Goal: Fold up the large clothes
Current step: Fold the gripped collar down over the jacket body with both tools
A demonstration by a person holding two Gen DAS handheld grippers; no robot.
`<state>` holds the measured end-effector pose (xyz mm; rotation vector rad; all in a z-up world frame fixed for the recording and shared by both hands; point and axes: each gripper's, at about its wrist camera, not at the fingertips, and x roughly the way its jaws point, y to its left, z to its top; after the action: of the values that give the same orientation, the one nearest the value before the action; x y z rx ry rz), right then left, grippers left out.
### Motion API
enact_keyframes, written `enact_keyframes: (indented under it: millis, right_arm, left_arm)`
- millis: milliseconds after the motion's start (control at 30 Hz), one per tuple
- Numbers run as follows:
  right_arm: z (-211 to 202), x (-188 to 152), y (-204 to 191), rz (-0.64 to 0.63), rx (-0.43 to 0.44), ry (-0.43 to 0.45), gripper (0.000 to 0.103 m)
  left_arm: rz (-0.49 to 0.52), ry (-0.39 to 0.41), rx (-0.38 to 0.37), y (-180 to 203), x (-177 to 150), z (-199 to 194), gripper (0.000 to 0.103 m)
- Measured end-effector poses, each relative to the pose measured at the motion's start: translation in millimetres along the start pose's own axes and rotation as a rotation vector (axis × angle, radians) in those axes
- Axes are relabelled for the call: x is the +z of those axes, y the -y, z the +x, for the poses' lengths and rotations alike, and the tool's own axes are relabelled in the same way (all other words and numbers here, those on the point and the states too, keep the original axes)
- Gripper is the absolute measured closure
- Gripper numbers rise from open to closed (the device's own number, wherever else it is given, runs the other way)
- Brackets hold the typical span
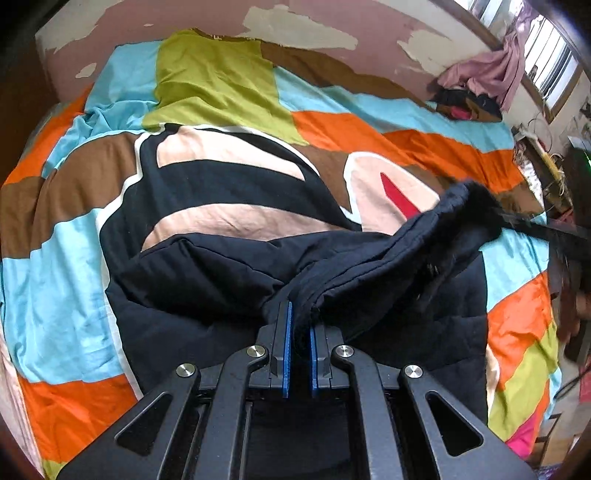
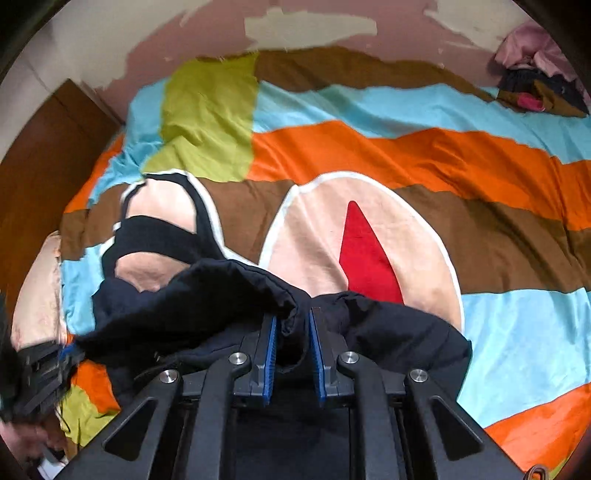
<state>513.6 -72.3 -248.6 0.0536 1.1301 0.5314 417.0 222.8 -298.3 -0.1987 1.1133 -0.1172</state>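
Nearest in the left wrist view, left gripper pinched tight on a bunched fold of the dark navy padded jacket, blue pads nearly together with cloth squeezed between them. Nearest in the right wrist view, right gripper clamped on another gathered edge of the same jacket, fabric filling the narrow gap between its blue pads. Spread just beyond both tools, the jacket's bulk, rumpled, partly lifted into a ridge between the two grips, the remainder lying on a colourful patchwork bedspread. At the left edge of the right wrist view, the left gripper again, blurred, with cloth trailing from it. Farther off, blue, orange, brown and lime panels of the bedspread, plus a peach oval with a red wedge. Farthest back, a pile of pink and dark clothes against a peeling pink wall.
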Motion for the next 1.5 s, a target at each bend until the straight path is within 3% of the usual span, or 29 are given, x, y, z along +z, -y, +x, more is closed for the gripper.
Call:
enact_keyframes:
  millis: [133,300,500,667,800,867,1033,1233,1333,1433,1500]
  right_arm:
    - [-27.1,-56.2,-0.3,0.006,0.02,0.073,0.091]
    - [-28.3,-137.4,4.6,0.034,0.061,0.169,0.092]
    - [22.6,-187.8,19.9,0.111,0.038,0.082,0.095]
    - [40.8,-196.0,22.1,0.118,0.024,0.051,0.097]
    - [25.7,-195.2,7.6,0.058,0.023,0.092,0.097]
    - [30.1,-198.7,7.1,0.031,0.007,0.07,0.097]
    - [51.4,-200.2,17.4,0.02,-0.029,-0.018,0.097]
    - [38.0,-210.0,16.5,-0.024,-0.03,-0.047,0.097]
    - [14.4,-205.1,16.7,-0.033,-0.052,-0.008,0.096]
    - [-15.6,-187.0,14.3,-0.034,-0.067,0.099,0.085]
    - [-26.8,-168.2,8.8,-0.029,-0.029,0.168,0.079]
  left_arm:
    - [0.017,0.09,-0.029,0.4,-23.1,-21.1,0.097]
    - [-0.001,0.107,-0.028,-8.0,-75.2,-14.6,0.098]
    - [0.052,0.064,0.028,1.9,-120.6,16.5,0.098]
    - [0.103,0.04,0.092,7.4,-135.5,35.8,0.103]
    - [0.063,0.018,0.081,0.8,-151.1,40.0,0.103]
    - [0.054,0.009,0.1,-2.1,-155.2,41.1,0.103]
    - [-0.048,0.034,0.096,-21.0,-149.5,20.7,0.103]
    - [-0.008,0.048,0.095,-18.0,-136.4,-4.8,0.103]
    - [-0.005,0.101,0.068,-10.6,-118.5,-20.3,0.103]
    - [0.005,0.15,0.033,3.0,-90.3,-26.8,0.102]
    - [0.016,0.152,0.02,17.5,-73.2,-16.1,0.1]
